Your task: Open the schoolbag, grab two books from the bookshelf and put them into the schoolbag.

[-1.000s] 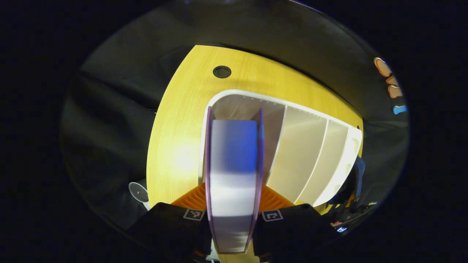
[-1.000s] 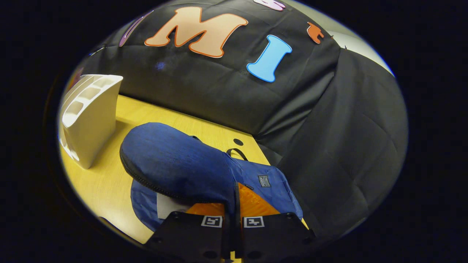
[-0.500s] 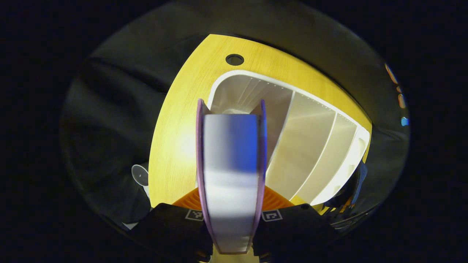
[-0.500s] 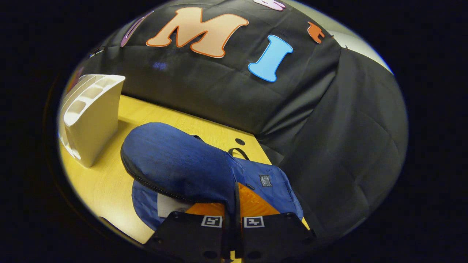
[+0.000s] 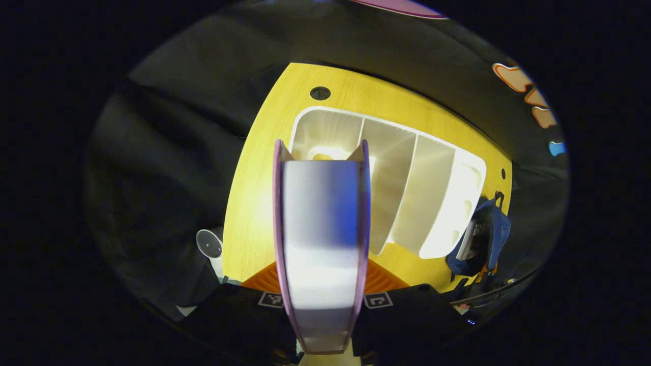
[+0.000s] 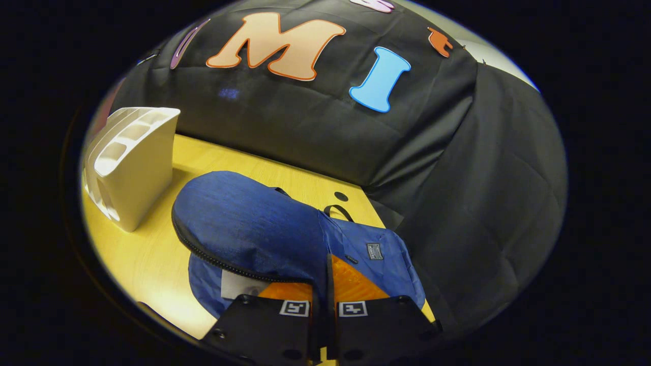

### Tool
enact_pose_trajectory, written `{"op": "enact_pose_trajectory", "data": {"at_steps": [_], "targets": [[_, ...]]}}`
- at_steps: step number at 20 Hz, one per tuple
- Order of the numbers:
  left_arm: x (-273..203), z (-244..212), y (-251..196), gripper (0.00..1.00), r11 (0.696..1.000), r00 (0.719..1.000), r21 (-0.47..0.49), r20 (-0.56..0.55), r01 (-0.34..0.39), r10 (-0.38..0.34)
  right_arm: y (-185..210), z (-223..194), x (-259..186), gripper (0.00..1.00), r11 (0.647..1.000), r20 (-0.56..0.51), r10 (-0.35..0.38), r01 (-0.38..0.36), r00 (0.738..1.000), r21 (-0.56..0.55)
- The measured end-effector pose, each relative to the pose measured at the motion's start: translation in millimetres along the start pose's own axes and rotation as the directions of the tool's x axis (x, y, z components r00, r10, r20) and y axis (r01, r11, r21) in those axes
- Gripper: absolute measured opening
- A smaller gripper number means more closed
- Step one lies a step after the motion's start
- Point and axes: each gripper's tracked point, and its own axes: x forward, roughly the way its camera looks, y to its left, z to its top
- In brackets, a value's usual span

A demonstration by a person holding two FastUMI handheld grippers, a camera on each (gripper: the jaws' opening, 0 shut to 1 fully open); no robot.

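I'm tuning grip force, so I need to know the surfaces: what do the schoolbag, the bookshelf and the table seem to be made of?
Schoolbag: woven blue fabric, matte, with a heathered weave and a zipper edge.
Bookshelf: probably moulded plastic, off-white and smooth, with rounded corners and thin dividers.
Table: wood or wood-look laminate, yellow with fine grain lines and a slight sheen.

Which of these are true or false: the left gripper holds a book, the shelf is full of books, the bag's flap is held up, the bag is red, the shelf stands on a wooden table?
1. The left gripper holds a book between its fingers. True.
2. The white bookshelf is full of books. False: its visible compartments look empty.
3. The right gripper pinches the schoolbag's flap, holding it up. True.
4. The schoolbag is red. False: it is blue.
5. The bookshelf stands on a wooden table. True.
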Motion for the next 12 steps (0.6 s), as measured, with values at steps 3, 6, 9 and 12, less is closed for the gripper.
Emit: {"op": "enact_pose_trajectory", "data": {"at_steps": [3, 6, 9, 12], "targets": [[-21, -17, -3, 0.39, 1.0, 1.0, 0.002, 0.019, -0.008, 0.008, 0, 2, -1, 0.07, 1.0, 0.003, 0.021, -0.021, 1.0, -0.022], [-45, -34, -10, 0.39, 1.0, 0.999, -0.012, 0.047, -0.009, 0.01, 1, 0, 0, 0.07, 0.998, 0.003, 0.046, -0.046, 0.999, -0.042], [-57, -57, -35, 0.39, 0.999, 0.998, -0.027, 0.053, 0.032, -0.031, -2, 2, -2, 0.07, 0.996, 0.004, 0.066, -0.065, 0.998, -0.056], [-71, -75, -72, 0.39, 0.995, 0.992, -0.004, 0.073, 0.1, -0.099, -6, 3, -1, 0.07, 0.995, 0.012, 0.08, -0.079, 0.997, -0.054]]}}
